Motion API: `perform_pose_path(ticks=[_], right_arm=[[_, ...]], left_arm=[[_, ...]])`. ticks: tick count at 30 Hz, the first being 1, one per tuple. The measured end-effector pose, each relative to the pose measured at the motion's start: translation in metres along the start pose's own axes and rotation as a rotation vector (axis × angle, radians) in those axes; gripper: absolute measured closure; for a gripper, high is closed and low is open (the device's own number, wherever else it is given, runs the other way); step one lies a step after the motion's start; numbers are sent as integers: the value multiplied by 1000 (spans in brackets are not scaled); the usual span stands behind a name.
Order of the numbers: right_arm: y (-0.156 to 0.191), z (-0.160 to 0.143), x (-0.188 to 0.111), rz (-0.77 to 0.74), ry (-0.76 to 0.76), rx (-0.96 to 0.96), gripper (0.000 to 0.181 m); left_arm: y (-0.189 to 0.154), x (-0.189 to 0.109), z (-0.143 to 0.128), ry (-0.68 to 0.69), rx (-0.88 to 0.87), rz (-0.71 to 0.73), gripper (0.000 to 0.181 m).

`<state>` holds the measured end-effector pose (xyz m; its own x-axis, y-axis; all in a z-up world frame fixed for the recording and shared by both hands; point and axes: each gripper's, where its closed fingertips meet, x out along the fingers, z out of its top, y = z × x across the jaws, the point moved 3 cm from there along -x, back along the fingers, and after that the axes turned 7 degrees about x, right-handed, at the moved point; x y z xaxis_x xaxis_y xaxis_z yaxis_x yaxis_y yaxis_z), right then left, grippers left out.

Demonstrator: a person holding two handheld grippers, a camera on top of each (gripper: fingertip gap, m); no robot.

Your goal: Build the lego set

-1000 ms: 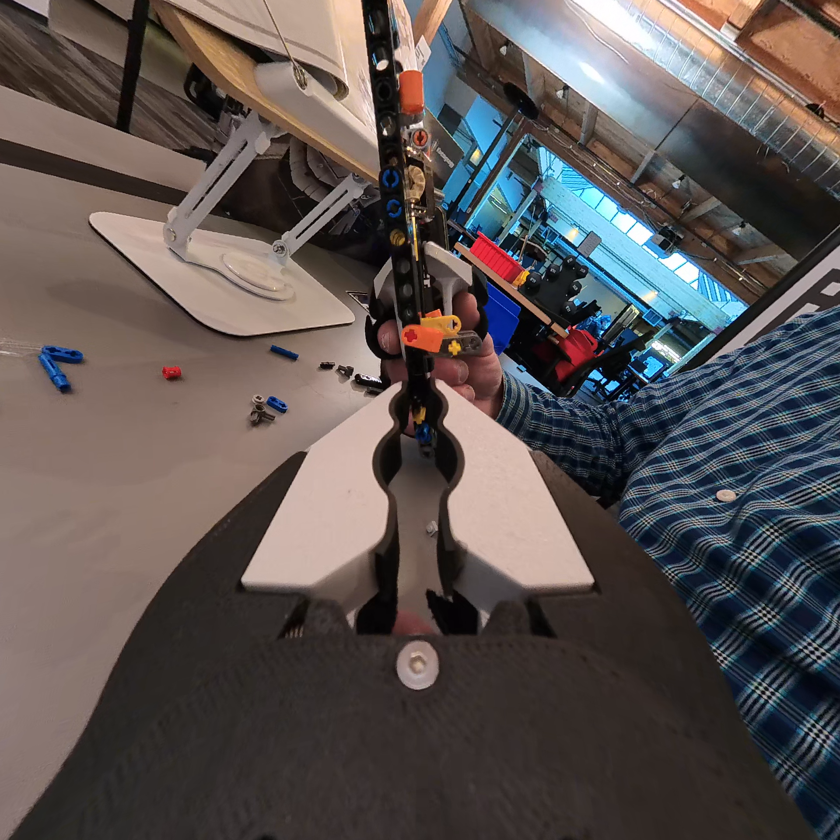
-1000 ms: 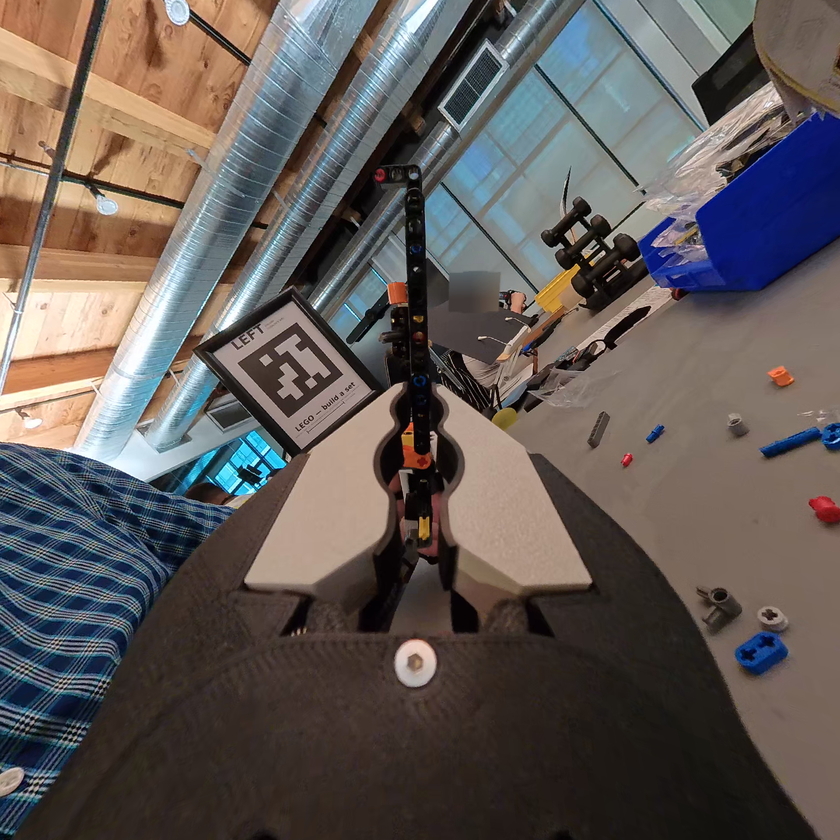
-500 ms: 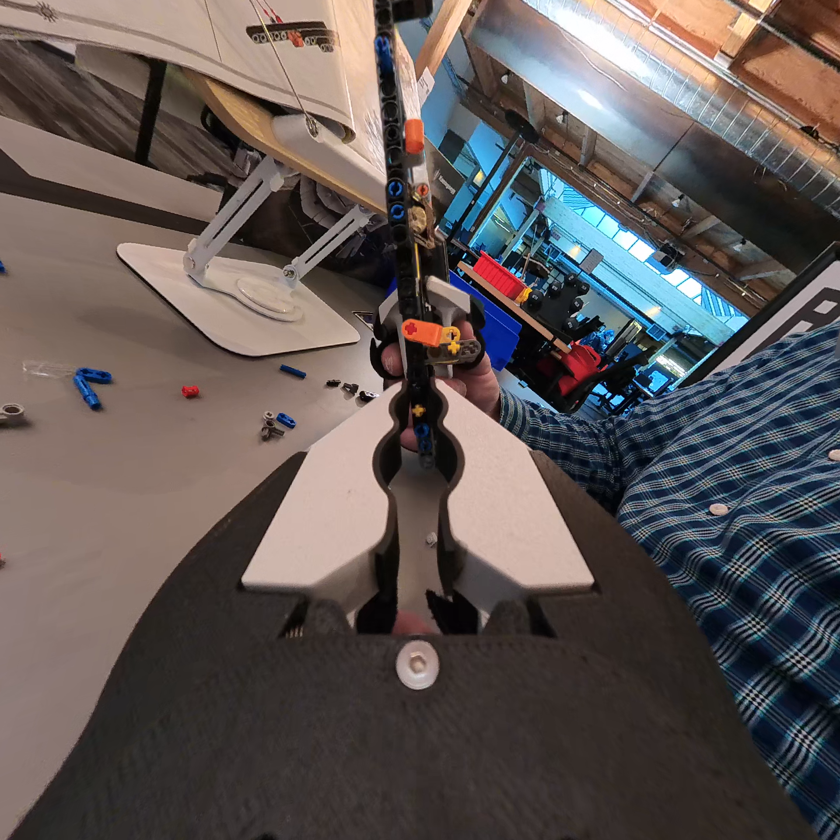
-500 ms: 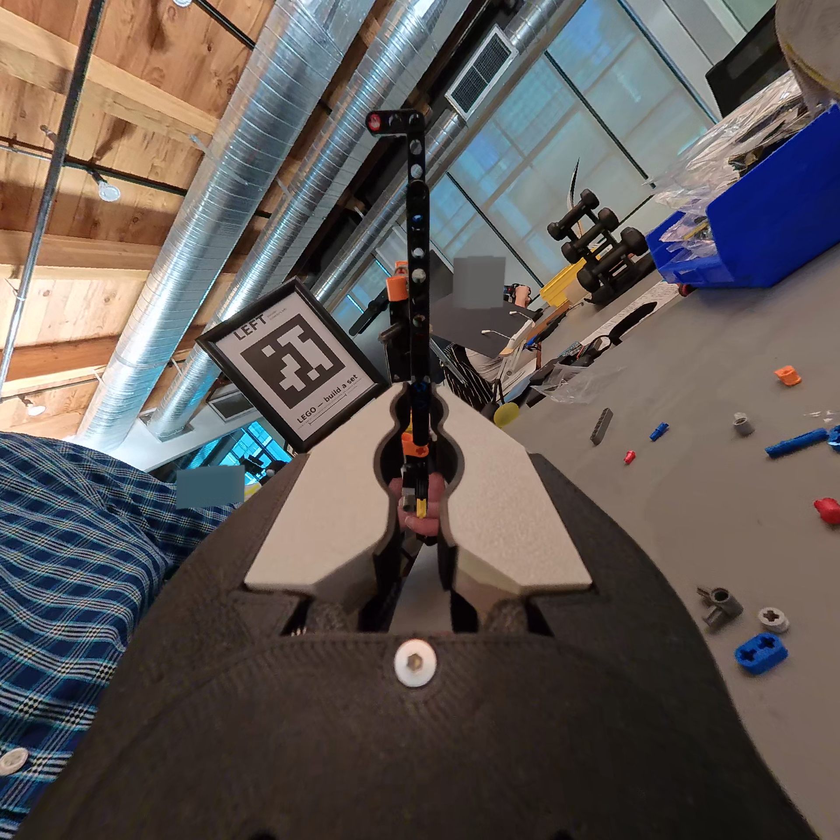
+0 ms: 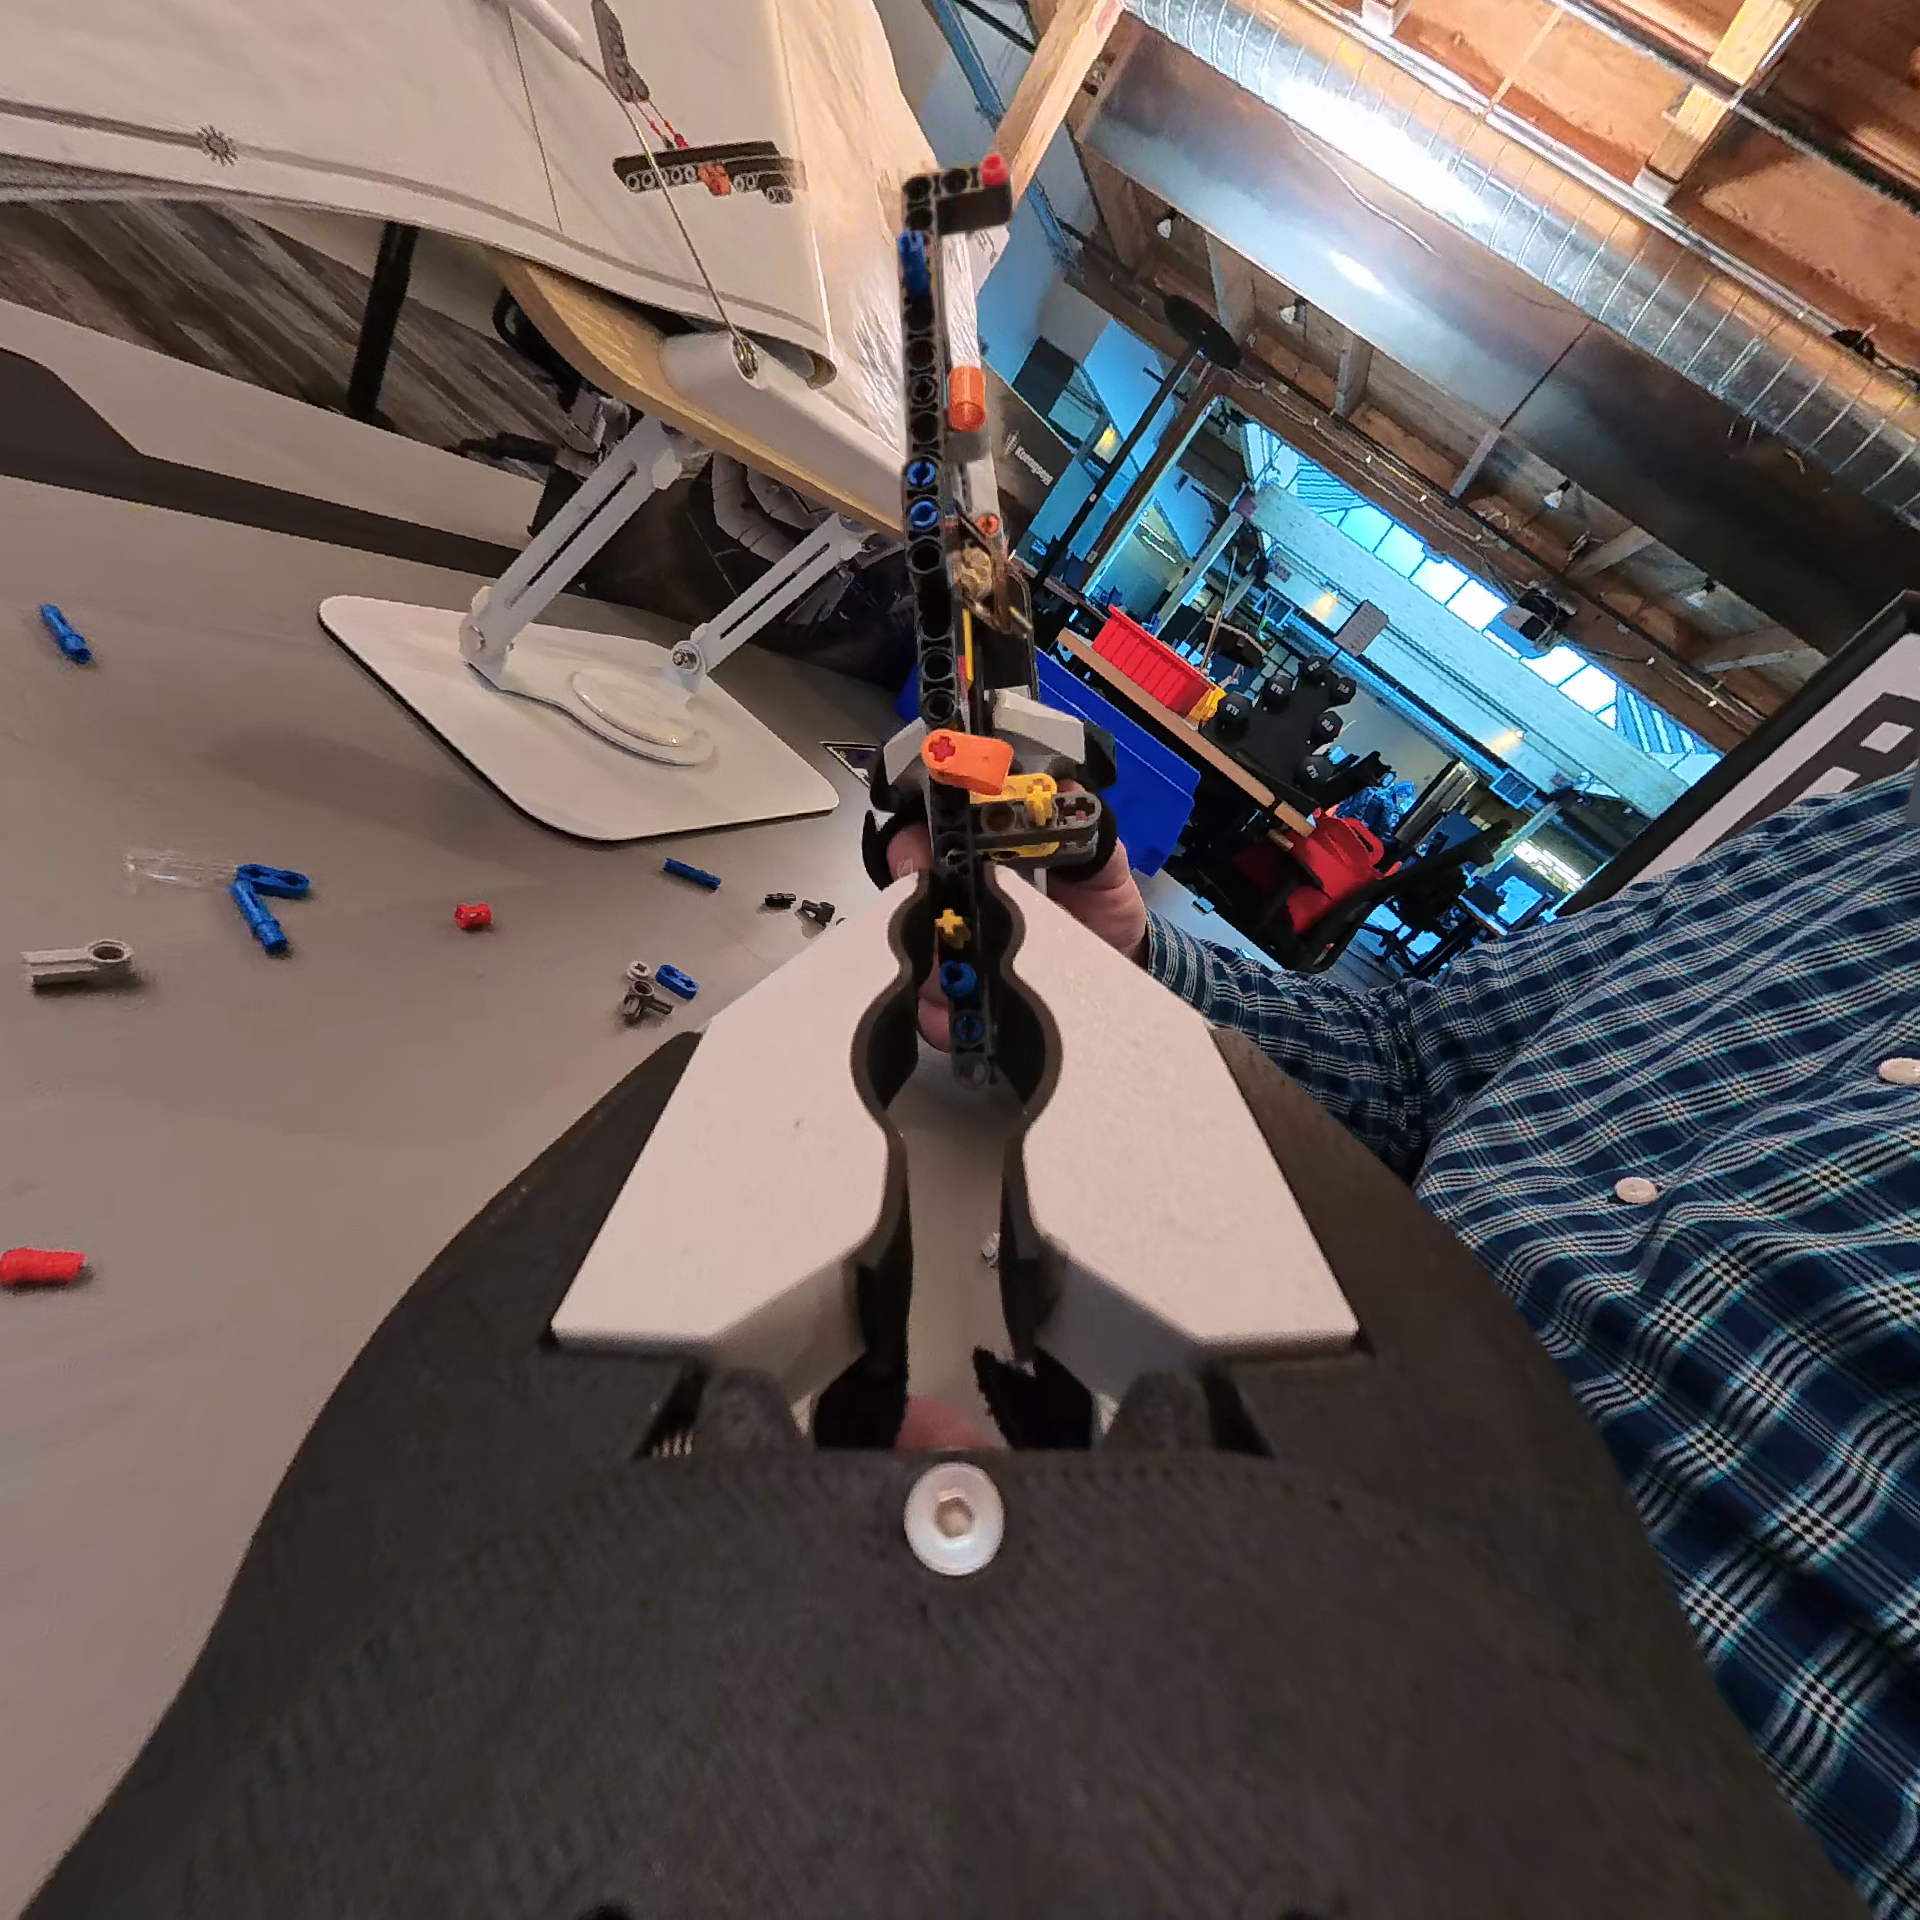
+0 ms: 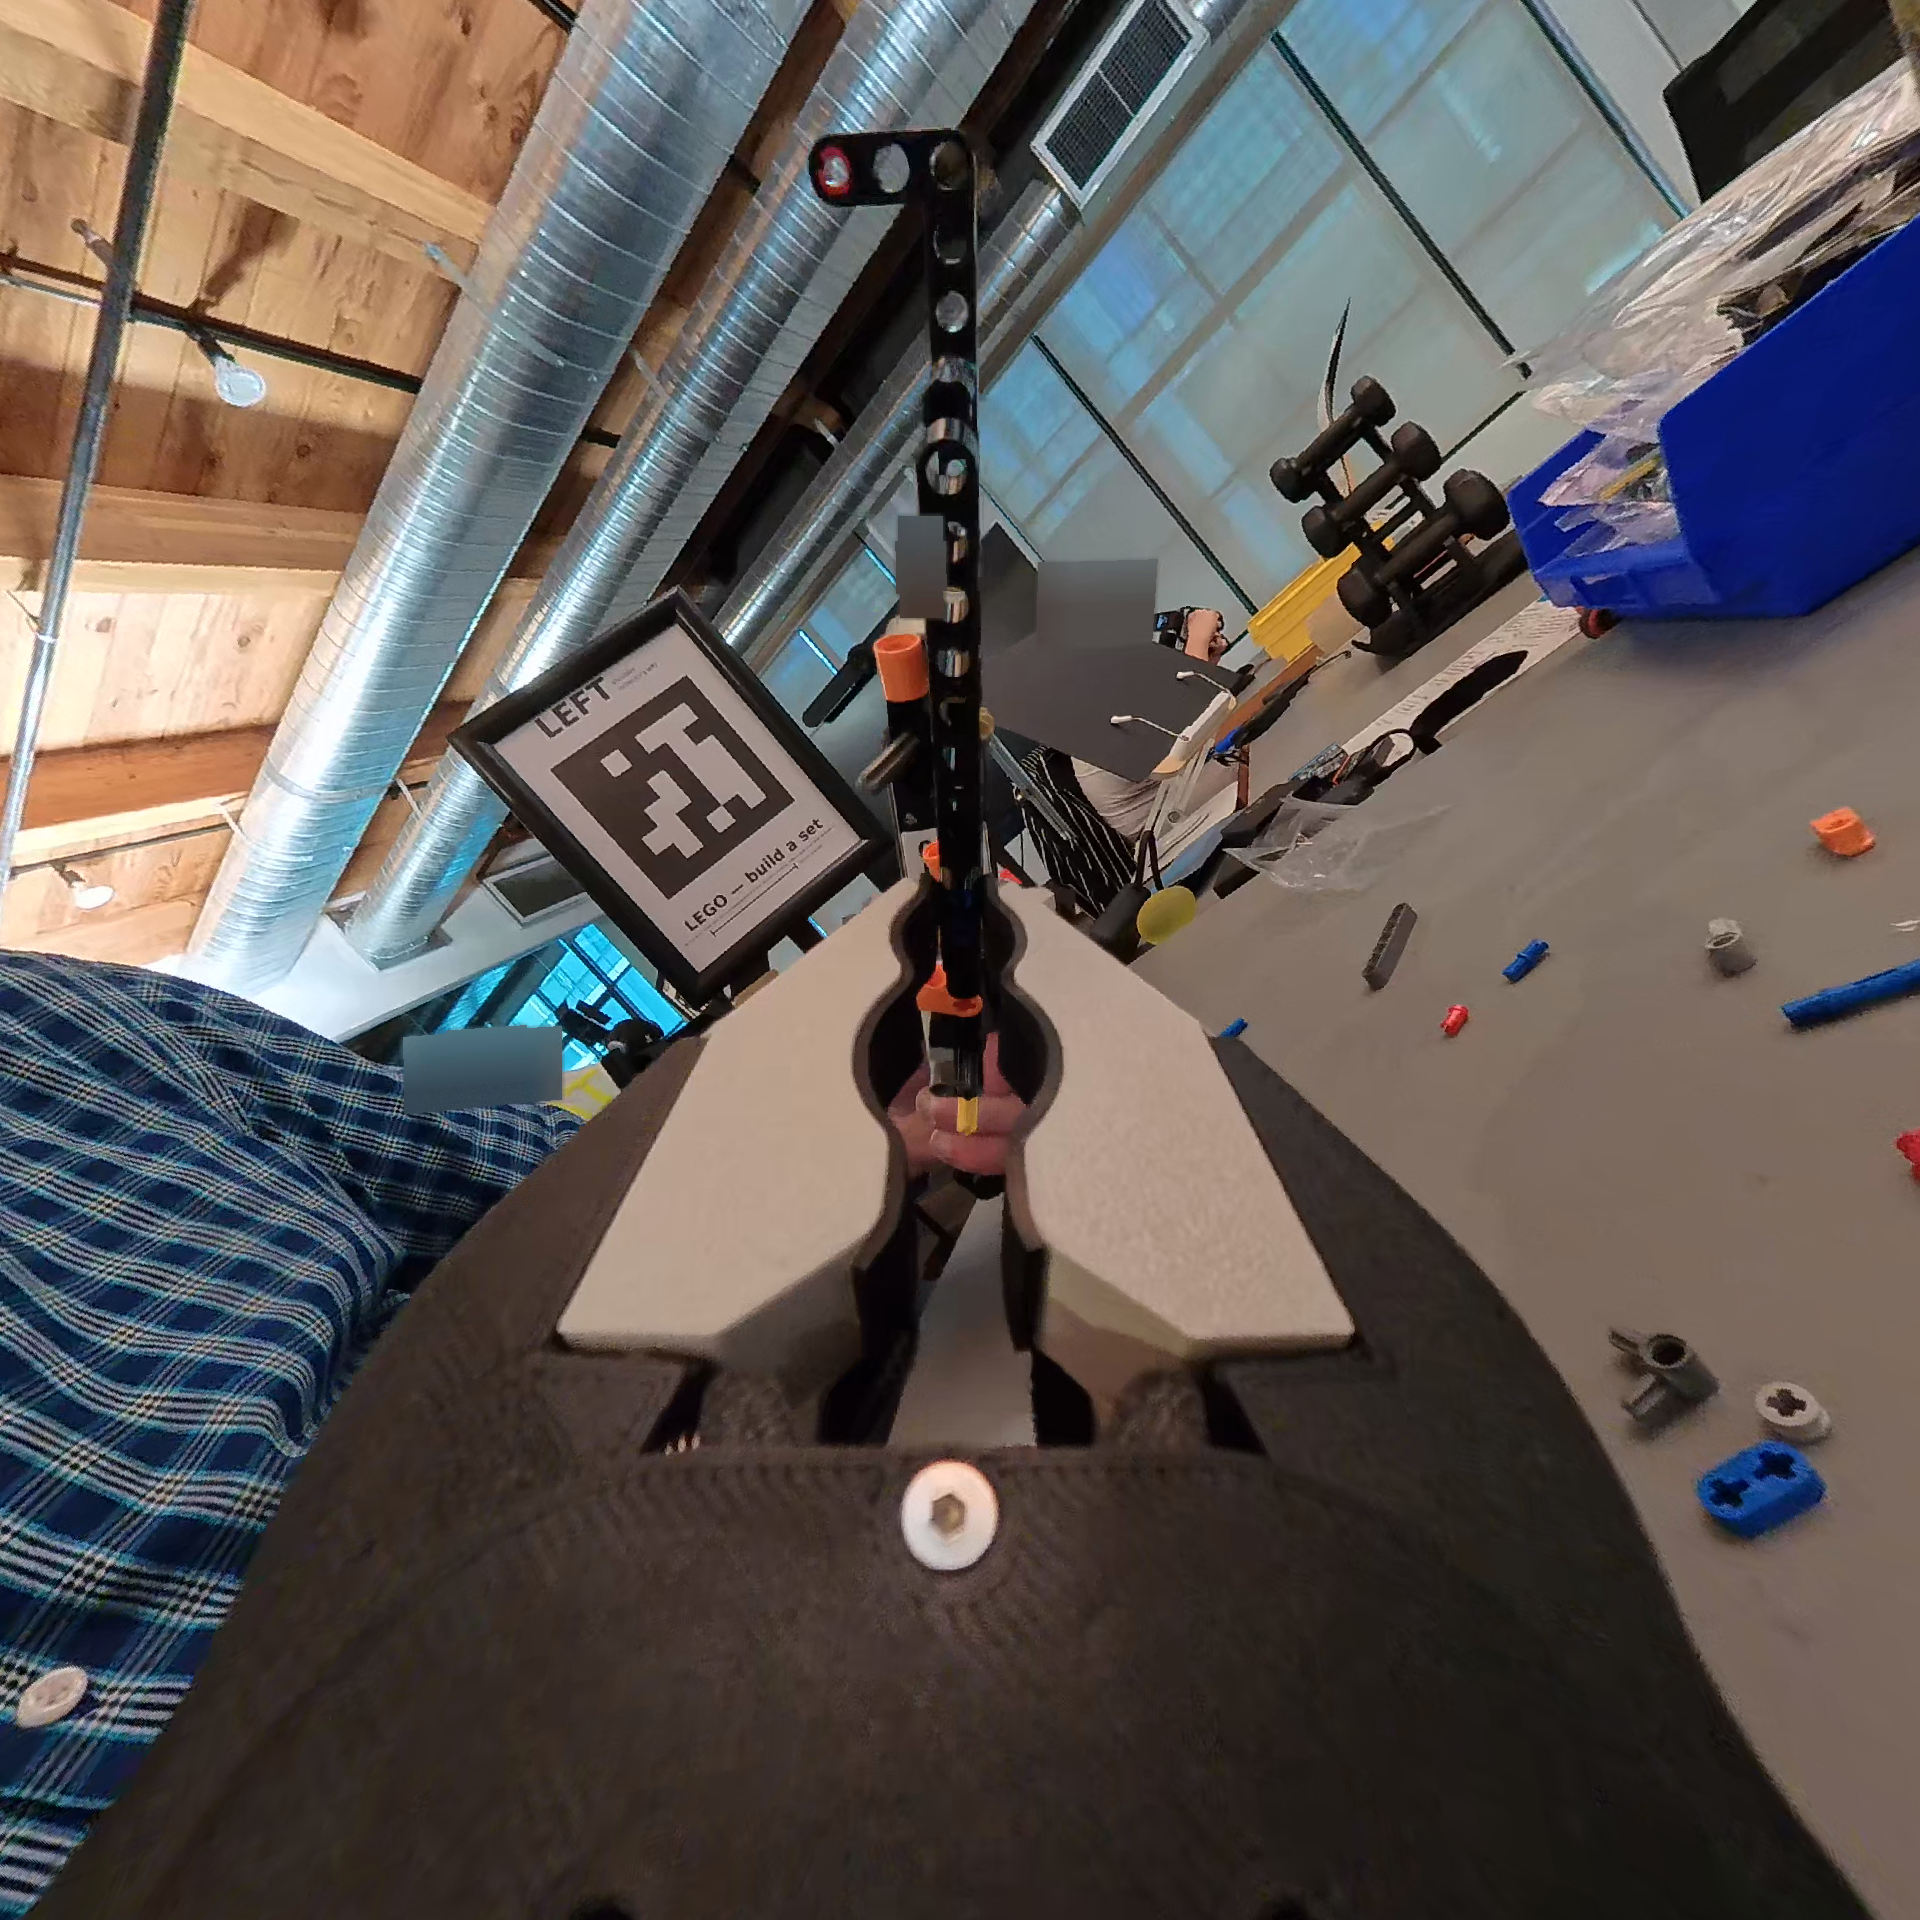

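Jaws of both my left gripper (image 5: 954, 914) and right gripper (image 6: 956, 914) pinch one long, holed black beam (image 5: 928, 540), rising toward 12 o'clock. Loose plastic pieces (image 5: 260, 904) dot the smooth grey table (image 5: 312, 1091); ribbed silver ducts (image 6: 499, 416) overhead.

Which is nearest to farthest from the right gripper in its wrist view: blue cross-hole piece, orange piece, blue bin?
From the right gripper:
1. Blue cross-hole piece, low right on the table beside the gripper body.
2. Orange piece, farther out, right.
3. Blue bin, far upper right.
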<state>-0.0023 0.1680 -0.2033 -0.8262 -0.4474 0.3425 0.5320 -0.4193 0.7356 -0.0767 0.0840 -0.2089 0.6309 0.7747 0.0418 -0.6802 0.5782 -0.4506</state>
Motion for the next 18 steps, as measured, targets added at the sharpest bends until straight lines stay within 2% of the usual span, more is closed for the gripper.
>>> perform_pose_path(ticks=[14, 18], right_arm=[[-2, -5, 3, -29, 33, -6, 176], [-1, -3, 2, -16, 14, 15, 177]], left_arm=[[3, -4, 5, -1, 16, 22, 175], [4, -3, 8, -5, 44, 55, 166]])
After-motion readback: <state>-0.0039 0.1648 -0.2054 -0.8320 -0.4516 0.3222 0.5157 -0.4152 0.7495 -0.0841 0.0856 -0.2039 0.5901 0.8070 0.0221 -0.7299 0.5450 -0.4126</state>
